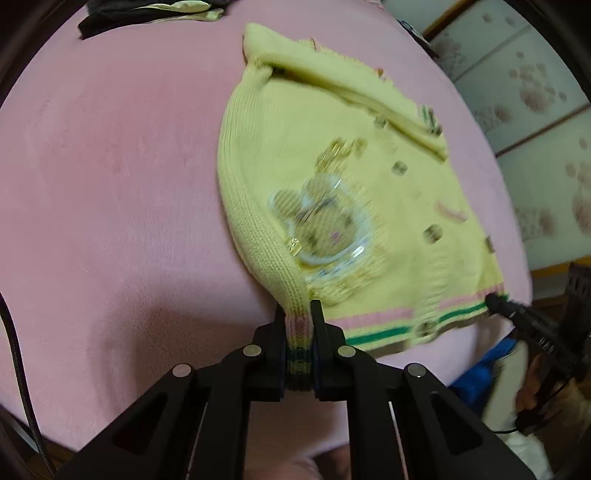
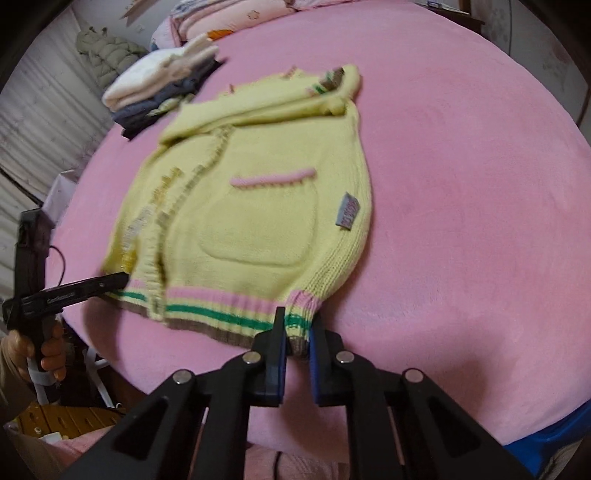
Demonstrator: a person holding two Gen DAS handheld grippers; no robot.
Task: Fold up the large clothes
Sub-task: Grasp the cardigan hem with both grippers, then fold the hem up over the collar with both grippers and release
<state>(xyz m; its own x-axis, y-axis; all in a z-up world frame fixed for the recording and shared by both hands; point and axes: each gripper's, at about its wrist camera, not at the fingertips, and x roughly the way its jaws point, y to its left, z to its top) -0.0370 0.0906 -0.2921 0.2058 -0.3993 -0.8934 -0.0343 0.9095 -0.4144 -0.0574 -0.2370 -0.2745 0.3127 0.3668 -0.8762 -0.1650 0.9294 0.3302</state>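
A yellow knitted cardigan with a rabbit picture, a pocket and a pink and green striped hem lies on a pink blanket. It also shows in the right wrist view. Both sleeves lie folded across its top. My left gripper is shut on the striped hem at the near left corner. My right gripper is shut on the hem at the near right corner. Each gripper shows in the other's view, the right gripper and the left gripper, both at the hem corners.
A stack of folded clothes sits at the blanket's far left edge. Dark and pale clothes lie at the far edge. A paw-print panel stands to the right of the bed. The blanket spreads wide to the right.
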